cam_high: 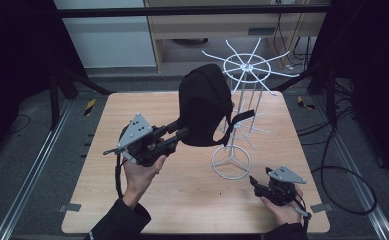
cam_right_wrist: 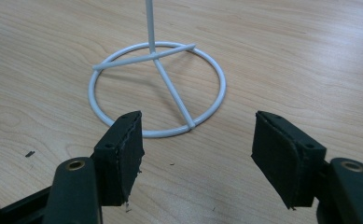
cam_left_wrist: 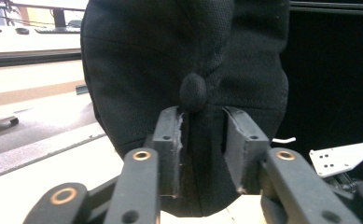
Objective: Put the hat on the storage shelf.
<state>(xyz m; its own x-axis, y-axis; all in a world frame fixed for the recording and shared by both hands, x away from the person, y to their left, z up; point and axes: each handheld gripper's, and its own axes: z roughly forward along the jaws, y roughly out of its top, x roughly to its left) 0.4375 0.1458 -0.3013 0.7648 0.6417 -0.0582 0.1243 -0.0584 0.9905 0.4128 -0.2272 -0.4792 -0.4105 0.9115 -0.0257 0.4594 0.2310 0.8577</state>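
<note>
The left gripper (cam_high: 181,133), jaws parted around the black cap (cam_high: 204,105) hanging on the white wire rack (cam_high: 237,112), seems to be releasing it; next, back away without dragging the cap off

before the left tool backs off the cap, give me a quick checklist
1. Black cap hangs on the white wire rack: cannot tell, the hook is hidden behind the fabric.
2. Left tool released: ok, a gap shows beside each pad, with cap fabric between them.
3. Rack base ring flat on the table: ok.
4. Right tool open with nothing in it: ok.
5. Right tool apart from the base ring: ok.
</note>
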